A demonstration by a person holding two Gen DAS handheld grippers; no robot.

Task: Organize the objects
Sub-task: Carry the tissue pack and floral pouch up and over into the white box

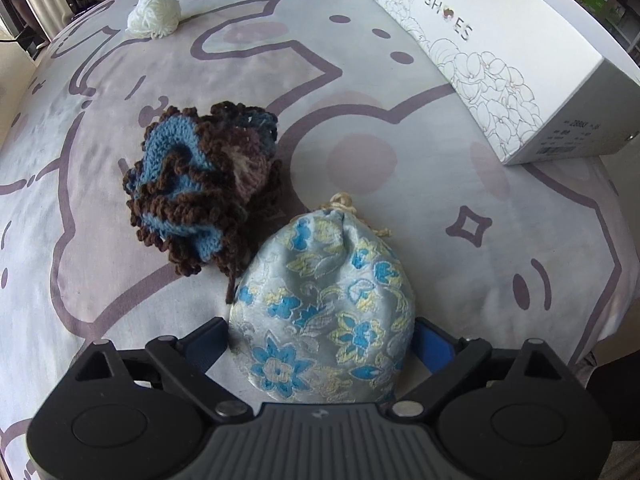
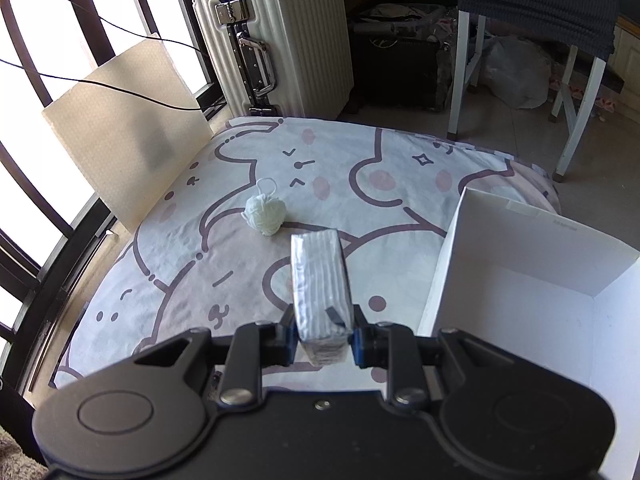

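A cartoon-printed sheet point(image 1: 380, 92) covered the whole working surface in both views. In the upper right of the left wrist view stood a white shoe box point(image 1: 500, 72) printed with flower outlines; in the right wrist view its open, empty inside filled the lower right. A pale ribbed suitcase point(image 2: 276, 36) stood upright at the top centre of the right wrist view, beyond the sheet.

Left of centre in the left wrist view lay a crocheted piece point(image 1: 200, 188) in brown and blue, crumpled and floppy. Touching its lower right edge sat a brocade drawstring pouch point(image 1: 324, 304), low in the frame. It looked soft, plump and slick-surfaced, likely light, so a squeeze across its full belly should hold better than one at the tapered, corded neck. The left gripper point(image 1: 320, 340) stood wide, its jaws flanking the pouch on both sides without visibly pressing it.

The right gripper point(image 2: 324, 336) was clamped narrow on a small wrapped tissue pack point(image 2: 320, 284), held clear above the sheet at lower centre, just left of the box wall. It seemed light and squashy, and safe to drop in.

A white yarn ball point(image 2: 266, 212) rested alone, centre of the right wrist view.
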